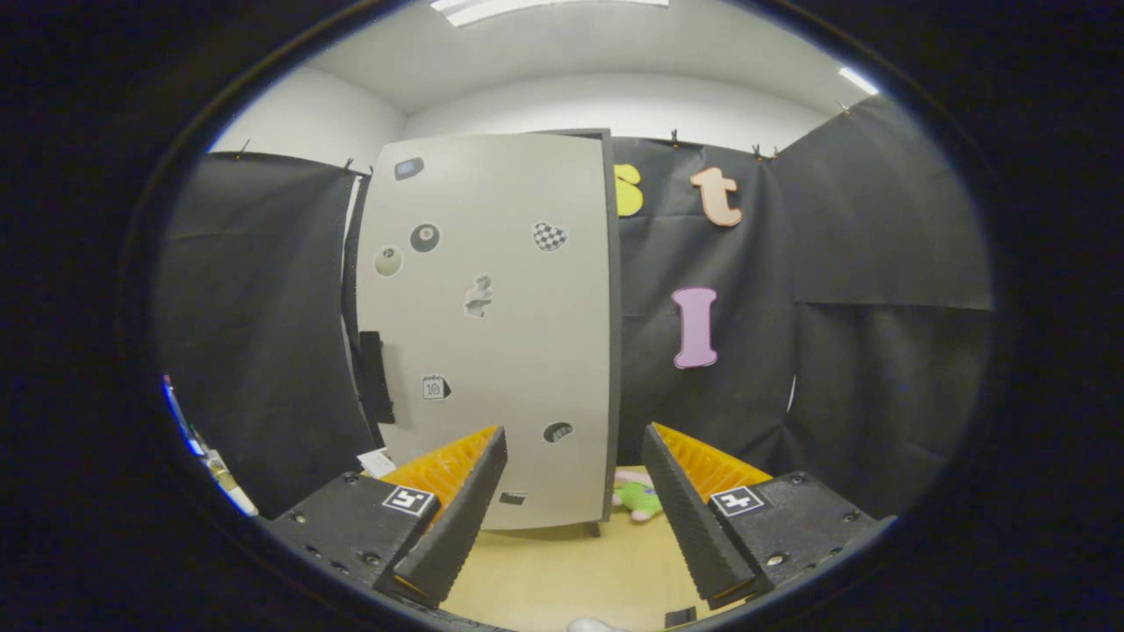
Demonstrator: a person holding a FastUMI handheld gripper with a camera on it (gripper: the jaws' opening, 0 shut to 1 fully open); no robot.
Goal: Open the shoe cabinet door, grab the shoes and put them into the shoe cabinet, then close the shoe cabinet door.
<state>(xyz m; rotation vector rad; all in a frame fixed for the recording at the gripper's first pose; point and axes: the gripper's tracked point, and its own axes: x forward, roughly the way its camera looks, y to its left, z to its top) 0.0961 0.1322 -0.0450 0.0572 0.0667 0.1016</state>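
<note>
Straight ahead of the gripper (pixel 572 491), beyond its two parted fingers, stands the shoe cabinet (pixel 487 325), a tall flat-fronted box whose pale, smooth door faces the camera and lies flush, closed, with a dark edge running down its right side. Small stickers (pixel 550 235) of varied shapes dot the matte door: round ones, a chequered heart, a torn grey patch, a little calendar square. A dark rectangular handle (pixel 376 376) sits on the cabinet's left edge. The gripper's fingers stand wide apart with nothing between them, their inner faces ribbed like saw teeth and their bases carrying small square printed markers. The cabinet rests on a light wooden surface (pixel 562 570), smooth and bare between the fingers. Just beside the cabinet's lower right corner, near the right finger, lies a soft green and pink plush toy (pixel 637 499), partly hidden by that finger. Wrinkled black cloth (pixel 878 263) hangs behind and on both sides. At the near edge of the surface a small rounded white shape (pixel 595 625) shows, too little of it to tell what it is.
</note>
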